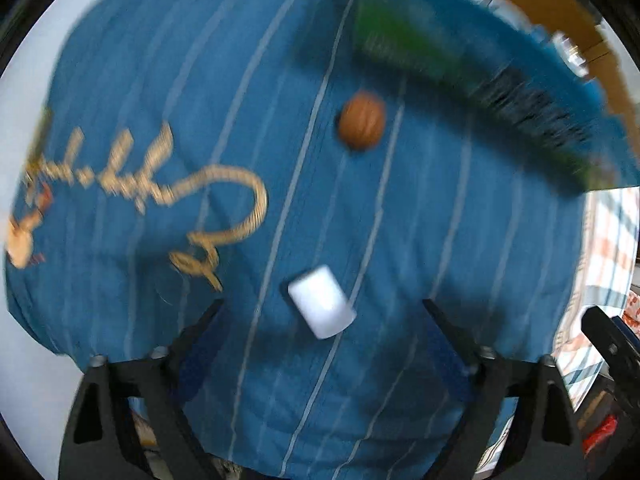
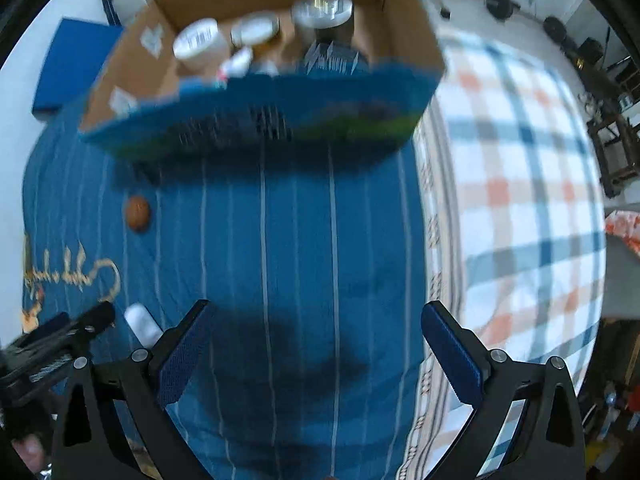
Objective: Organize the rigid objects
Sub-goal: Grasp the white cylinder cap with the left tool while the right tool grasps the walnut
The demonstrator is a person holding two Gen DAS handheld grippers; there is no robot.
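left wrist view: the left gripper hangs spread wide over a white cylinder mid-blanket, walnut beyond it, cardboard box at the far edge; right gripper gapes, holding nothing.

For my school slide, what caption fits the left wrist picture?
Open left gripper hovers over a white cylinder and brown ball on blue cloth.

Your right gripper hangs wide open over the blue cloth; the box of jars sits ahead.
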